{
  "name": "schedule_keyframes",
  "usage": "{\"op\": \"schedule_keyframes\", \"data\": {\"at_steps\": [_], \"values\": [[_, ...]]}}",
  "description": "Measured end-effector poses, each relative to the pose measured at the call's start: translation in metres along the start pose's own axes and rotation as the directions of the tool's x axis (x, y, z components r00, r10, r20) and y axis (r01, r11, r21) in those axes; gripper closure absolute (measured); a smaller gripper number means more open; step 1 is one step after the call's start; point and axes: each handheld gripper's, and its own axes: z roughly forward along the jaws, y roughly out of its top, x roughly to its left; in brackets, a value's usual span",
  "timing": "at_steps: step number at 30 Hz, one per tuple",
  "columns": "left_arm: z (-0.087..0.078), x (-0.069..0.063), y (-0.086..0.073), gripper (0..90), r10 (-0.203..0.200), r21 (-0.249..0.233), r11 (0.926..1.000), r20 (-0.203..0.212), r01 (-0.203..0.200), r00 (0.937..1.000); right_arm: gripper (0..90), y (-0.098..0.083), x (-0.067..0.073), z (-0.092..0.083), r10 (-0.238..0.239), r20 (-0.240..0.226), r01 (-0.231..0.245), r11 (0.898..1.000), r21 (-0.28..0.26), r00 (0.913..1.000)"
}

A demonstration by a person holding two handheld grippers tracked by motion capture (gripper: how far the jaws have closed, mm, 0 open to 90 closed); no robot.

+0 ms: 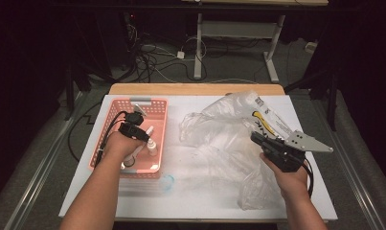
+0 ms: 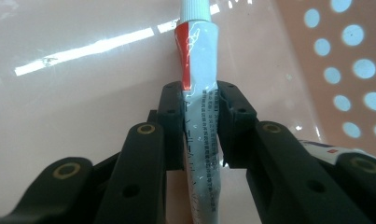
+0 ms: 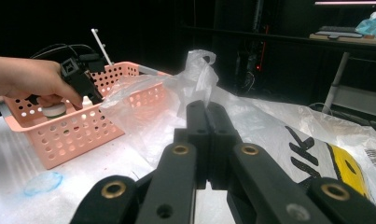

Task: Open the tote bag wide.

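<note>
The left gripper (image 2: 200,105) is inside the pink basket (image 1: 113,120), jaws clamped on a white tube (image 2: 200,70) (red band, ribbed white cap) lying on the basket floor. The right gripper (image 3: 206,116) hovers above the clear plastic bag (image 1: 219,132) on the table (image 1: 190,201) — jaws fully closed, holding nothing.

One pink basket (image 1: 158,106), one plastic bag (image 1: 229,120), one tube (image 2: 199,93), two grippers

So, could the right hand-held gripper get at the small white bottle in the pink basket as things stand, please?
Probably not easily: the right hand-held gripper is shut over the plastic bag, and the left hand-held gripper, gripping a tube, hangs over the bottle in the basket.
</note>
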Motion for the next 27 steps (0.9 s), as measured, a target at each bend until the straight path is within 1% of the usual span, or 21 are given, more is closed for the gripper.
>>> {"op": "schedule_keyframes", "data": {"at_steps": [6, 9, 12, 14, 16, 18, 19, 21, 23, 27], "values": [[-0.006, 0.001, -0.003, 71.8, 0.006, -0.047, 0.9989, 0.002, -0.006, 1.0000, 90.0, 0.000, 0.000, 0.000, 0.003, 0.002, -0.003, 1.000, -0.003, 1.0000], [-0.011, 0.002, -0.006, 71.8, -0.004, -0.087, 0.9962, 0.010, 0.005, 0.9999, 90.0, 0.000, 0.000, 0.000, -0.001, 0.001, 0.001, 1.000, -0.003, 1.0000], [-0.016, 0.002, -0.009, 71.8, 0.003, -0.128, 0.9918, 0.018, 0.000, 0.9998, 90.0, 0.000, 0.001, 0.000, 0.001, 0.002, -0.001, 1.000, -0.003, 1.0000], [-0.018, 0.001, -0.011, 71.8, 0.005, -0.157, 0.9875, 0.023, -0.002, 0.9997, 90.0, 0.000, 0.001, 0.000, -0.001, 0.002, 0.001, 1.000, -0.003, 1.0000], [-0.021, 0.000, -0.013, 71.9, 0.020, -0.185, 0.9827, 0.021, -0.016, 0.9996, 90.0, 0.000, 0.001, 0.000, -0.001, 0.003, 0.001, 1.000, -0.003, 1.0000], [-0.023, -0.001, -0.015, 71.8, 0.030, -0.202, 0.9790, 0.019, -0.026, 0.9994, 90.0, 0.001, 0.001, -0.001, -0.004, 0.002, 0.004, 1.000, -0.001, 1.0000], [-0.024, -0.002, -0.016, 71.8, 0.035, -0.222, 0.9746, 0.022, -0.029, 0.9992, 90.0, 0.001, 0.001, -0.001, -0.005, 0.002, 0.005, 1.000, -0.001, 1.0000], [-0.026, -0.002, -0.018, 71.8, 0.040, -0.247, 0.9684, 0.022, -0.033, 0.9990, 90.0, 0.000, 0.001, -0.001, -0.004, 0.002, 0.004, 1.000, -0.001, 1.0000], [-0.027, -0.003, -0.020, 71.8, 0.041, -0.272, 0.9618, 0.032, -0.031, 0.9987, 90.0, 0.000, 0.001, 0.000, 0.000, 0.003, 0.000, 1.000, -0.001, 1.0000], [-0.031, -0.006, -0.023, 71.9, 0.055, -0.304, 0.9514, 0.022, -0.046, 0.9982, 90.0, 0.000, 0.002, 0.000, 0.000, 0.001, 0.000, 1.000, 0.003, 1.0000]]}}
